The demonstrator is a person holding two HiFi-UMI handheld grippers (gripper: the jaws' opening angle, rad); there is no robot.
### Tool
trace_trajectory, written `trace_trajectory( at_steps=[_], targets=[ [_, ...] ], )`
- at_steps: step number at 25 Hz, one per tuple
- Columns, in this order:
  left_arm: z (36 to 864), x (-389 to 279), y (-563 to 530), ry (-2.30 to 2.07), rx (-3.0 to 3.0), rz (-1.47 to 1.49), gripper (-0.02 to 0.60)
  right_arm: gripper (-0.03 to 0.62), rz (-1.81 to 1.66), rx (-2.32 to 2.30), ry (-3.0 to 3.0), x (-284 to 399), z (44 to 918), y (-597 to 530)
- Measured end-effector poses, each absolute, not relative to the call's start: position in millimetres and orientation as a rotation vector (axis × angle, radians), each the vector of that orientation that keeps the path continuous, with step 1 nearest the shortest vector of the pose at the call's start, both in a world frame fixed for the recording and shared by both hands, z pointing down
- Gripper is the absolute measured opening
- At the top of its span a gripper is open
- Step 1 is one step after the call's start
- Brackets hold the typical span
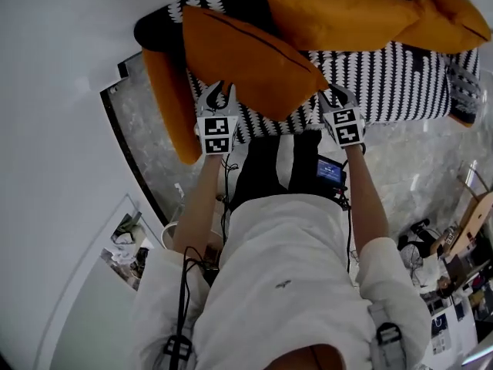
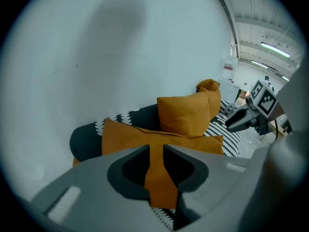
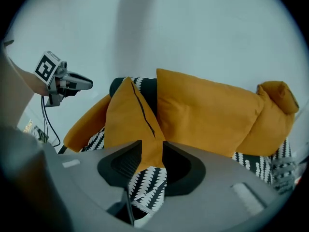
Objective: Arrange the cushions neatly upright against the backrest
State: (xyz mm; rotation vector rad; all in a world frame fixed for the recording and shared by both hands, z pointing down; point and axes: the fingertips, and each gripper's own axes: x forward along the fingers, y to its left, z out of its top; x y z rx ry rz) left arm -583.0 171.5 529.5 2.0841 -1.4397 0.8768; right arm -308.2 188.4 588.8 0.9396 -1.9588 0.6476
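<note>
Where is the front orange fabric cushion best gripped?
At its near corners, from the open front of the black-and-white sofa: the front orange fabric cushion lies tilted with its thin edge toward the person. The left gripper pinches one corner; the right gripper brackets the other, unclamped.

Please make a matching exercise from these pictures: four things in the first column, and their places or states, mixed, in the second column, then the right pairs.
1. front orange fabric cushion
2. rear orange fabric cushion
3. left gripper
4. black-and-white patterned sofa cover

A. shut on orange fabric
B. under the cushions
C. upright at the backrest
D. tilted, nearest the person

Pairs: 1-D, 2-C, 3-A, 4-B.
</note>
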Motion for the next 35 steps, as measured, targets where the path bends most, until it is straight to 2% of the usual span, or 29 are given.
trace_trajectory(
  at_steps=[3, 6, 10, 15, 20, 22, 24, 27, 31, 34, 35],
  targets=[
    [553.1, -607.8, 142.6, -1.436, 2.087, 0.926, 0.108, 0.178, 0.722, 1.033, -1.887, -307.3, 603.5, 181.2],
    [575.2, -635.2, 112.6, -1.445, 2.070, 0.949, 0.155, 0.209, 0.779, 1.095, -1.815, -304.1, 620.6, 177.3],
    [592.5, -669.1, 66.8, -1.494, 2.053, 0.968, 0.176, 0.248, 0.894, 1.172, -1.767, -299.9, 639.0, 174.5],
    [606.7, -711.5, 9.6, -1.587, 2.013, 0.950, 0.230, 0.266, 1.002, 1.217, -1.733, -304.0, 661.1, 169.0],
    [623.1, -718.9, -23.6, -1.584, 2.028, 0.969, 0.271, 0.272, 0.999, 1.243, -1.702, -298.3, 674.4, 168.3],
    [631.4, -719.1, -30.9, -1.559, 2.025, 0.941, 0.281, 0.318, 1.000, 1.281, -1.681, -292.9, 676.9, 166.8],
    [636.4, -718.4, -35.8, -1.542, 2.031, 0.919, 0.283, 0.336, 1.020, 1.313, -1.671, -289.4, 677.9, 164.5],
    [638.8, -717.5, -37.6, -1.528, 2.041, 0.880, 0.282, 0.326, 1.078, 1.332, -1.678, -289.4, 681.1, 163.8],
    [645.7, -710.3, -39.9, -1.452, 2.066, 0.864, 0.278, 0.283, 1.162, 1.358, -1.679, -288.8, 685.6, 165.0],
    [649.0, -704.7, -41.7, -1.370, 2.091, 0.863, 0.254, 0.262, 1.203, 1.367, -1.675, -291.4, 685.0, 166.2],
    [649.2, -703.6, -41.0, -1.352, 2.096, 0.866, 0.242, 0.235, 1.199, 1.356, -1.675, -293.3, 683.9, 167.4]
  ],
)
